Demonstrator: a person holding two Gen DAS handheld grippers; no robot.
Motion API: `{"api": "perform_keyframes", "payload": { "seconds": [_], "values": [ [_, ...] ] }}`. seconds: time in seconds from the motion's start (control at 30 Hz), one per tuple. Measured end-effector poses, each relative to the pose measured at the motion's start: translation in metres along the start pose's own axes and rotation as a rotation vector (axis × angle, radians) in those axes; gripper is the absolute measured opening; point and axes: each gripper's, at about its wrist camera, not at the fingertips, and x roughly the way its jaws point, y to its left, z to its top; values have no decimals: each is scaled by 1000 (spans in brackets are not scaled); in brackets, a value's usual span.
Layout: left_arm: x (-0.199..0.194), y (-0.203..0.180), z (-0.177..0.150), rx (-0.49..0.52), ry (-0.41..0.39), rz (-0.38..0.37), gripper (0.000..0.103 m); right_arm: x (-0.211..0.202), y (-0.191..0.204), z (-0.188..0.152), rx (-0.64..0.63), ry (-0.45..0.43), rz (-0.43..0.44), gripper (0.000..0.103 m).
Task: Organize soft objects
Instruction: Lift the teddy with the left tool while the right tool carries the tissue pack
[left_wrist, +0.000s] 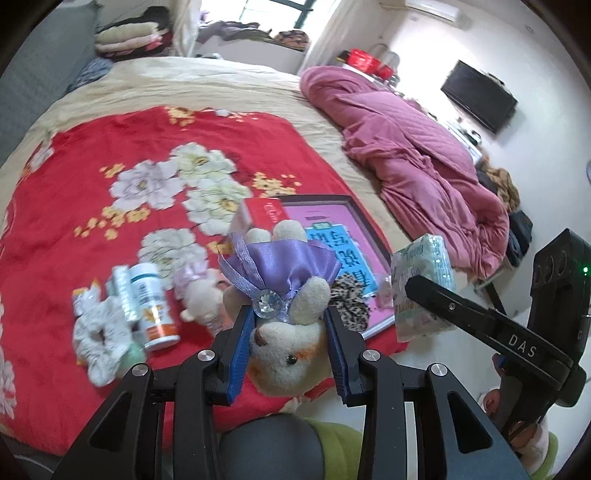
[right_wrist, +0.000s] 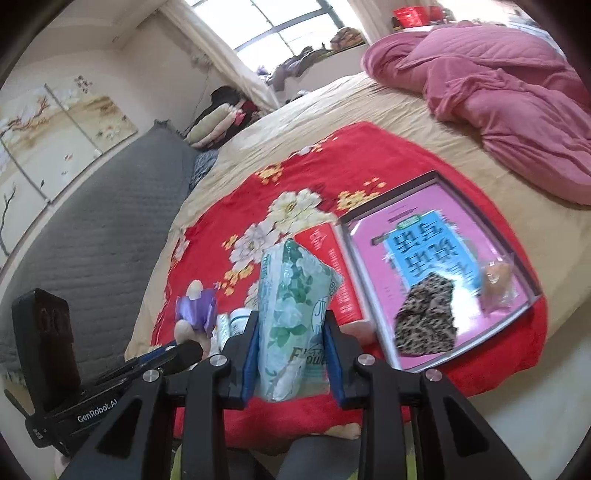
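Holding a small plush toy (left_wrist: 291, 354) in a purple satin dress, the left gripper (left_wrist: 291, 347) has its 2 jaws pinching the toy's head from both sides. The toy's feet point away from the jaws, up over the bed. The right gripper (right_wrist: 291, 354) has its jaws pinching a soft tissue pack (right_wrist: 295, 314) with green flowers on it, and the pack sticks up out of the jaws.

Beyond the left jaws, a red flowered blanket (left_wrist: 92, 155) lies on the bed. On it, to the left of those jaws, sit a white scrunchie (left_wrist: 99, 332), a white bottle (left_wrist: 153, 306) and a second small plush toy (left_wrist: 201, 295). Just past the right jaws lies a red box (right_wrist: 332, 273). To the right of those jaws lies a flat tray (right_wrist: 436, 177) with a pink book (right_wrist: 376, 243) in it. A leopard-print scrunchie (right_wrist: 424, 317) rests on the book, with a small clear bag (right_wrist: 498, 284) near it. Far beyond the jaws, a pink quilt (right_wrist: 498, 92) is bunched up on the bed.
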Motion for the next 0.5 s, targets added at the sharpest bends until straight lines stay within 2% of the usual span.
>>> {"api": "perform_keyframes", "payload": {
  "seconds": [0.5],
  "values": [
    [62,-75,20,139,73,-23,39,-18,-67,20,109,-65,-58,31]
  ]
}}
